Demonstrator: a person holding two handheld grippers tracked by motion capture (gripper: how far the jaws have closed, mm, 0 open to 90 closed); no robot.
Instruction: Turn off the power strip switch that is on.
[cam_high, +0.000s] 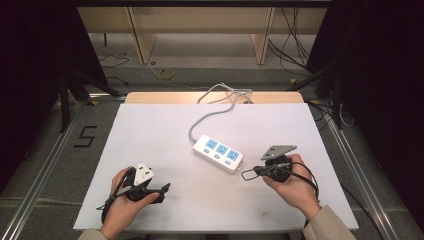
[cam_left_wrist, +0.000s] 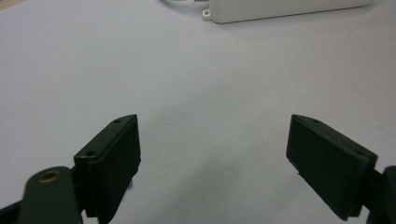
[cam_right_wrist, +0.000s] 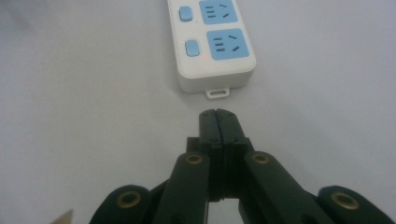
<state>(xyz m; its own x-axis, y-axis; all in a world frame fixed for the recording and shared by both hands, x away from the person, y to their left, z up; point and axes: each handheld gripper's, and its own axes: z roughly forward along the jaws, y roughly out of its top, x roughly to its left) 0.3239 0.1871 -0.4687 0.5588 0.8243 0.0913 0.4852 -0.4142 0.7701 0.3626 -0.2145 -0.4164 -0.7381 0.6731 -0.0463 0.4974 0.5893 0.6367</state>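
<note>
White plastic power strip with three blue socket faces and blue switch buttons (cam_high: 218, 152) lying aslant near the middle of the white table sheet (cam_high: 150, 135), between the two hands. White cord (cam_high: 207, 110) running from its far end in a curve toward the back edge, past the pale wooden tabletop strip (cam_high: 150, 97), and down to the floor. In the right gripper view, strip (cam_right_wrist: 212, 42) just ahead of the tips, its small mounting tab nearest, close but not touching. In the left gripper view, side of the strip (cam_left_wrist: 280, 10) at the top edge, well apart, bare sheet between.

Right gripper (cam_high: 246, 174), held in a hand at the near right, black jaws pressed together with nothing between them (cam_right_wrist: 217, 116), pointing toward the strip's near end. Left gripper (cam_high: 164, 190), held at the near left, jaws spread wide and empty (cam_left_wrist: 212, 154), resting low over the sheet.

Nothing on the sheet between either gripper and the strip. Black tape mark shaped like a 5 (cam_high: 85, 136) on the floor left of the table. Yellow cable coil (cam_high: 166, 74) and dark cables on the floor beyond. Socket markings too small to read.
</note>
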